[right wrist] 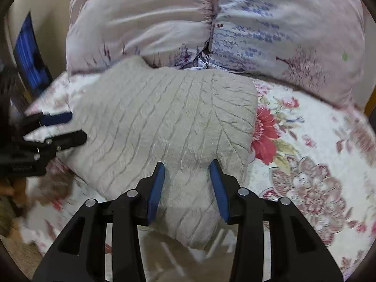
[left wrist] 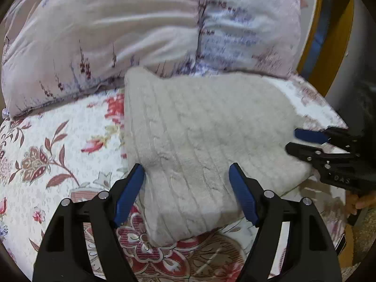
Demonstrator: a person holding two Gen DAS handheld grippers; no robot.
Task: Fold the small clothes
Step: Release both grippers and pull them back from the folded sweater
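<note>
A cream cable-knit sweater point(left wrist: 199, 136) lies folded into a thick pad on the floral bed sheet point(left wrist: 54, 155). My left gripper point(left wrist: 186, 171) hovers over its near edge with the jaws wide apart; the knit shows between the blue pads but neither pad presses on it. In the right wrist view the same sweater point(right wrist: 164, 117) fills the middle, and my right gripper point(right wrist: 187, 164) stands open over a raised fold at its near corner, pads clear of the fabric. Each gripper also shows from the side in the other's view: the right gripper point(left wrist: 292, 139), the left gripper point(right wrist: 77, 127).
A large pale pink pillow point(left wrist: 117, 35) with lavender print lies along the back, touching the sweater's far edge. The bed's edge drops off beyond the sweater point(left wrist: 333, 122), with wooden furniture point(left wrist: 338, 54) past it. Fingers of a person's hand point(left wrist: 362, 202) hold the right gripper.
</note>
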